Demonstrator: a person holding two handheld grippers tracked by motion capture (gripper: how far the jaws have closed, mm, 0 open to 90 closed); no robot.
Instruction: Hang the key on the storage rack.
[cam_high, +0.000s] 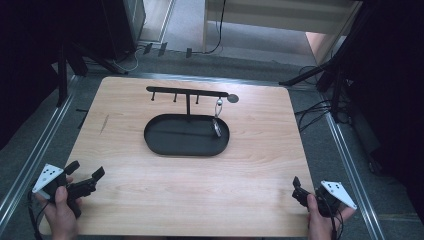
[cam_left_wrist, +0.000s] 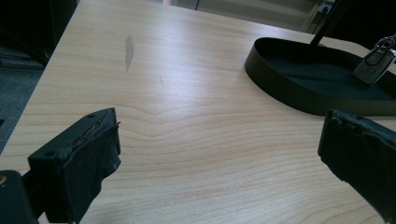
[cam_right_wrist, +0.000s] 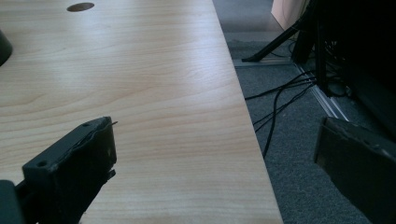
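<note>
From above, a black oval tray (cam_high: 165, 142) sits mid-tabletop (cam_high: 250, 165) with a T-shaped rack (cam_high: 186, 93) rising from it; a key fob (cam_high: 217, 126) hangs from the rack's right end over the tray. The left gripper view brings that key fob (cam_left_wrist: 375, 63) close, showing its metal ring and the tray wall (cam_left_wrist: 289, 91) beneath it. The right gripper view looks instead past the tabletop's right edge (cam_right_wrist: 243, 116) to grey carpet (cam_right_wrist: 289, 172), loose cables (cam_right_wrist: 275, 100) and a dark stand leg (cam_right_wrist: 273, 44).

The left gripper (cam_high: 85, 175) rests at the near left corner, fingers (cam_left_wrist: 77, 161) spread wide, holding nothing. The right gripper (cam_high: 296, 184) sits at the near right corner, fingers (cam_right_wrist: 70, 172) also apart and empty. The key fob hangs well ahead of both, nearer the left gripper's line of sight.

The tabletop is pale wood grain with a grey scuff (cam_left_wrist: 129, 46) at left.
</note>
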